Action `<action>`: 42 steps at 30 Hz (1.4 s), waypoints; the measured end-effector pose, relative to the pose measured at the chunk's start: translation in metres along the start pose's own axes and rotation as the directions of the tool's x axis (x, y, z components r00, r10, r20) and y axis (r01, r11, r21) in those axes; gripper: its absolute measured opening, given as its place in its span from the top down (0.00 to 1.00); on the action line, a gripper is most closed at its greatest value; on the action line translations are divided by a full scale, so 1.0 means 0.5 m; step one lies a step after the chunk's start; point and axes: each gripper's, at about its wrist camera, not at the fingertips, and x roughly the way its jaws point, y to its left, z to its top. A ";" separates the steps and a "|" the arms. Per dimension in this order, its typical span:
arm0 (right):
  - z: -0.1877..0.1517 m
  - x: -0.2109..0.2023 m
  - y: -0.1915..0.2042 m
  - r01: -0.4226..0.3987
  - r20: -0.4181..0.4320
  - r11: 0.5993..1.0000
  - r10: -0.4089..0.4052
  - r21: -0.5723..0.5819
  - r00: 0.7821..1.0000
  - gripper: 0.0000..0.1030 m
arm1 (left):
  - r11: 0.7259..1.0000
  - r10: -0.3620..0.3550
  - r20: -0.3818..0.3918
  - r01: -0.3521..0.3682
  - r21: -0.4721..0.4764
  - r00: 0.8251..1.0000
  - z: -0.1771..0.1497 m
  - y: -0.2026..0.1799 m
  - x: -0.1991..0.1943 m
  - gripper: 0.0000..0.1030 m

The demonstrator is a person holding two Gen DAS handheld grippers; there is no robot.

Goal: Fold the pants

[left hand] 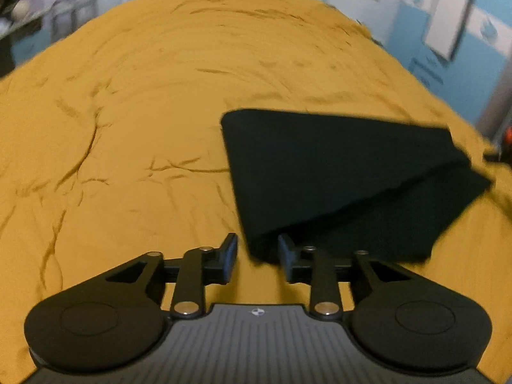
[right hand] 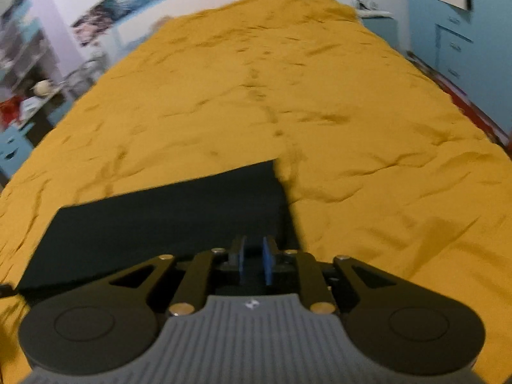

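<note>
The black pants [left hand: 336, 172] lie folded on the mustard-yellow bedspread [left hand: 144, 112], with an upper layer lying over a lower one. My left gripper [left hand: 257, 252] is open, its fingers on either side of the near left corner of the pants, gripping nothing. In the right wrist view the pants [right hand: 153, 220] lie as a flat dark rectangle on the bedspread [right hand: 352, 128]. My right gripper [right hand: 253, 256] sits at their near right edge, its blue pads close together with a narrow gap; whether cloth is pinched between them is unclear.
The bed fills most of both views. Shelves with clutter [right hand: 22, 73] stand to the left of the bed. A blue cabinet [right hand: 457, 41] and a wall stand to the right. The right edge of the bed [right hand: 464, 102] shows a red trim.
</note>
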 end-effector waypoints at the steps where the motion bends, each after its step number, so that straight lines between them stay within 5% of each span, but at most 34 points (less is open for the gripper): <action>1: -0.018 -0.003 0.011 -0.007 0.013 1.000 0.007 -0.009 1.000 0.85 | 1.000 0.003 -0.006 -0.003 0.028 1.000 -0.005 -0.009 0.004 0.57; 6: -0.096 -0.004 0.065 -0.010 0.073 1.000 0.011 -0.007 0.997 0.84 | 0.989 0.091 -0.002 -0.090 0.117 0.996 -0.014 -0.040 0.030 0.52; 9: -0.120 0.007 0.095 0.004 0.071 0.999 -0.002 -0.035 0.997 0.84 | 0.988 0.079 0.003 -0.079 0.136 0.997 -0.012 -0.049 0.046 0.52; 10: -0.124 0.016 0.102 0.012 0.064 0.999 -0.009 -0.042 0.998 0.84 | 0.983 0.092 0.006 -0.092 0.158 0.996 -0.013 -0.052 0.051 0.55; 12: -0.131 0.031 0.108 0.032 0.047 0.999 -0.030 -0.042 0.998 0.84 | 0.983 0.080 0.006 -0.080 0.163 0.997 -0.012 -0.048 0.055 0.85; 13: -0.133 0.038 0.109 0.038 0.040 0.998 -0.037 -0.041 0.999 0.84 | 0.987 0.076 0.003 -0.076 0.139 0.997 -0.009 -0.040 0.053 0.92; 18: -0.144 0.067 0.094 0.073 -0.014 0.996 -0.074 -0.042 0.997 0.93 | 0.998 -0.021 -0.022 0.020 -0.062 1.000 -0.009 0.026 0.041 0.93; 25: -0.153 0.067 0.088 0.094 -0.037 0.995 -0.096 -0.042 0.995 0.95 | 0.996 0.021 -0.111 -0.030 -0.083 0.994 -0.035 0.045 0.042 1.00; 30: -0.147 0.017 0.125 0.085 0.019 0.992 -0.084 -0.093 0.996 0.91 | 0.977 -0.008 -0.029 0.002 -0.212 1.000 -0.020 0.086 -0.010 1.00; 33: -0.137 0.008 0.160 0.081 0.057 0.988 -0.074 -0.133 0.996 0.91 | 0.961 -0.010 0.029 0.018 -0.275 1.000 0.005 0.095 -0.014 0.93; 38: -0.103 0.029 0.220 0.044 0.087 0.986 -0.030 -0.159 0.996 0.88 | 0.937 -0.006 0.055 0.025 -0.347 0.998 0.053 0.083 0.023 0.59; 42: -0.075 0.065 0.261 0.057 0.091 0.981 -0.041 -0.184 0.995 0.87 | 0.903 -0.035 0.046 0.052 -0.428 0.998 0.068 0.092 0.065 0.52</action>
